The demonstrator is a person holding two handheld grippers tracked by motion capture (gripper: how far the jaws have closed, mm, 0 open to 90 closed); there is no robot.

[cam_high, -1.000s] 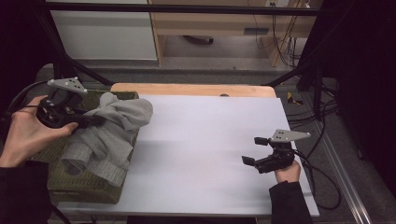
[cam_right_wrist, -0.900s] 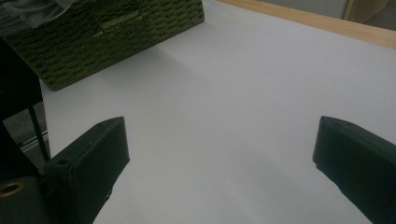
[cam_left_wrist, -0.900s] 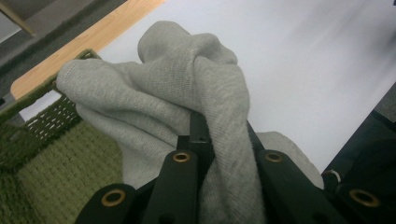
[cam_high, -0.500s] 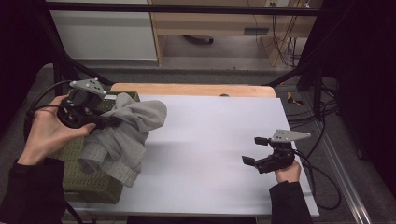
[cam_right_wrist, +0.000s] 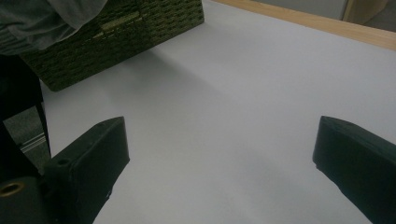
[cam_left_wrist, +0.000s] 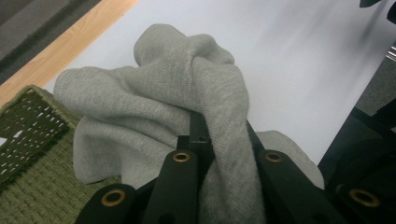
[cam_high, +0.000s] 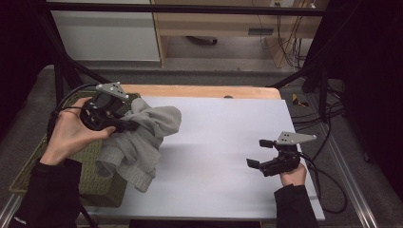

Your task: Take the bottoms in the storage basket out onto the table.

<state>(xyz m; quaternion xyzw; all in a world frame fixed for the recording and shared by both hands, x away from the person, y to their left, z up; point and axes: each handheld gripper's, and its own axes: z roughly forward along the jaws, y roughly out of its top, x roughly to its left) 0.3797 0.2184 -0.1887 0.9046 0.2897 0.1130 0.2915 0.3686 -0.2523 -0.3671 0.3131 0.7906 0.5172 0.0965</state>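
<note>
One grey sweater (cam_high: 142,137) pinched in left gripper (cam_high: 124,126), hanging over green basket (cam_high: 90,183) edge; right gripper (cam_high: 255,153) spread wide, empty, above white table (cam_high: 214,142).

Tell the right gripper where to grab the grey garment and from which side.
Take the ribbed hem hanging low over the basket edge on the grey garment. Come in from the open white table side, jaws level: that hem hangs free, while the left gripper pinches the bunched top. The right gripper is open.
</note>
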